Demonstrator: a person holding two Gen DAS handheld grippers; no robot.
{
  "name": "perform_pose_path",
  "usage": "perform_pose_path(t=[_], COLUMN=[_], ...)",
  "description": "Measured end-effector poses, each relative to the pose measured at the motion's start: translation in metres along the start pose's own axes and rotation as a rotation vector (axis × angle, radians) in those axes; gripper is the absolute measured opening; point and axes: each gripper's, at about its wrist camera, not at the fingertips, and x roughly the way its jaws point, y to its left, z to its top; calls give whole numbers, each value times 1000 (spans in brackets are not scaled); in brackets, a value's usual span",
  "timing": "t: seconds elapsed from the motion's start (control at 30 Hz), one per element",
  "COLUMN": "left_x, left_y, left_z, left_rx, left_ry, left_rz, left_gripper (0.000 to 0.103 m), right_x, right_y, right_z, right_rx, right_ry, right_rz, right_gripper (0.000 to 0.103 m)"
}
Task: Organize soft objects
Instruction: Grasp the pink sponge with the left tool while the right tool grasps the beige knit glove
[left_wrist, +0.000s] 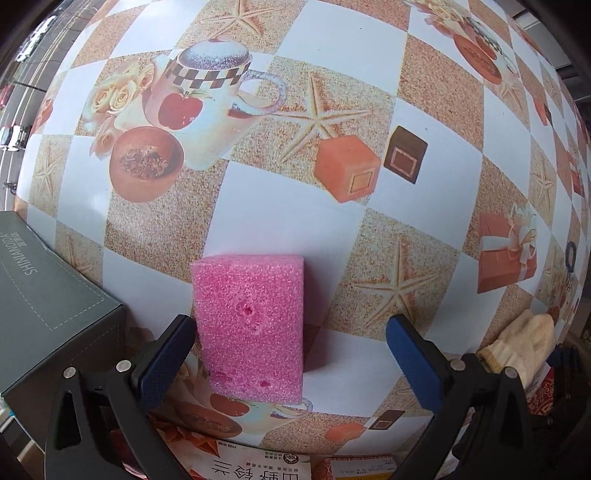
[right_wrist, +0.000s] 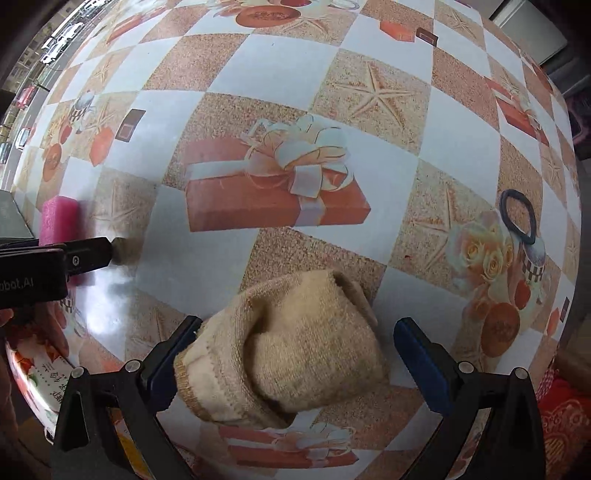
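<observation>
Left wrist: grey box (left_wrist: 55, 302) beside pink sponge (left_wrist: 251, 325); right wrist: hair tie (right_wrist: 517, 216) near sock (right_wrist: 288, 350)

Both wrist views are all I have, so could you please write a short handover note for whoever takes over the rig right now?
Left tool: open, holding nothing; the pink sponge lies on the table between its fingers, against the left finger.
Right tool: open, straddling the rolled beige sock, not clamped.
Dark hair tie lies on the table to the far right.
Grey box sits left of the sponge.
Done: nothing visibly put away.
Left: grasp sponge and sock, then the hair tie.
</observation>
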Motion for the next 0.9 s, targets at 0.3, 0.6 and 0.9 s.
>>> perform_pose_path(t=[0.3,0.6,0.9], left_x=[-7,-42,-73], left_y=[4,-39,-46], left_z=[-19,-49,-77], left_rx=[-14,160,247], left_ry=[-42,-115,-195], left_rz=[-2,31,43], left_gripper=[103,49,49], right_x=[11,-2,-19], right_y=[5,11,-24], right_z=[9,6,-4], right_rx=[-5,-44,54], right_ry=[36,-3,-18], right_rz=[-6,-7,78], right_gripper=[103,57,33])
